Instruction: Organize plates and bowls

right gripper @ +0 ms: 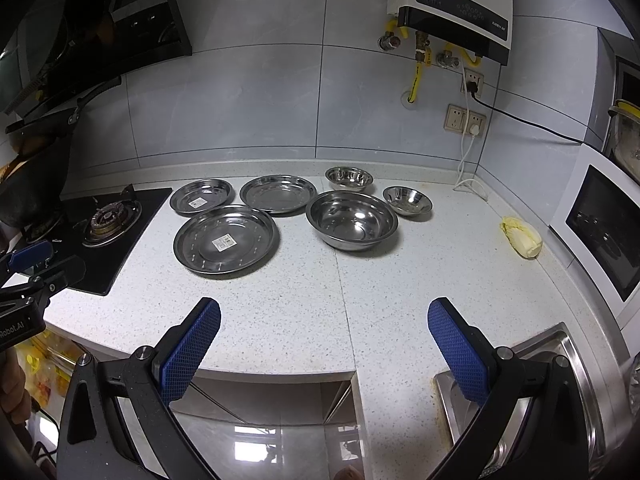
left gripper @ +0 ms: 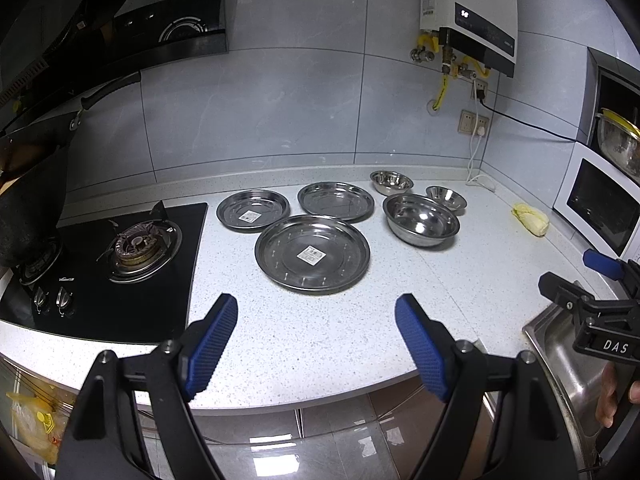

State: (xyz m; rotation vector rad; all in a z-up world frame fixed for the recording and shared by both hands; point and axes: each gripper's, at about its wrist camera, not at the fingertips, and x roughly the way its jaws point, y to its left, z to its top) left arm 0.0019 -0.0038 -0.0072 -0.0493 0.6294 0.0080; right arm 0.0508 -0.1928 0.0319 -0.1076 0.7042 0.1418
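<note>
Kitchen corner, speckled white counter (right gripper: 304, 300), grey tile wall behind, stove (left gripper: 120, 256) at left, sink (right gripper: 552, 364) at right.

Three steel plates (left gripper: 312, 254) and three steel bowls (left gripper: 421, 220) lie spread on counter, all apart, not stacked.

Likely light, stiff, slippery, noisy; no fragile. Best hold at thin rim, since plates lie flat.

Left gripper (left gripper: 316, 344) empty, fingers wide apart, hovers near counter edge. Right gripper (right gripper: 324, 344) same.

Cabbage (right gripper: 520, 236) lies beside oven (right gripper: 600, 232).

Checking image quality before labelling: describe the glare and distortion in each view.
Left wrist view: fisheye bends the counter edge and wall tiles, black corners; ceiling light glares off the floor. Right wrist view: same curvature; reflections streak the big bowl; all sharp.
</note>
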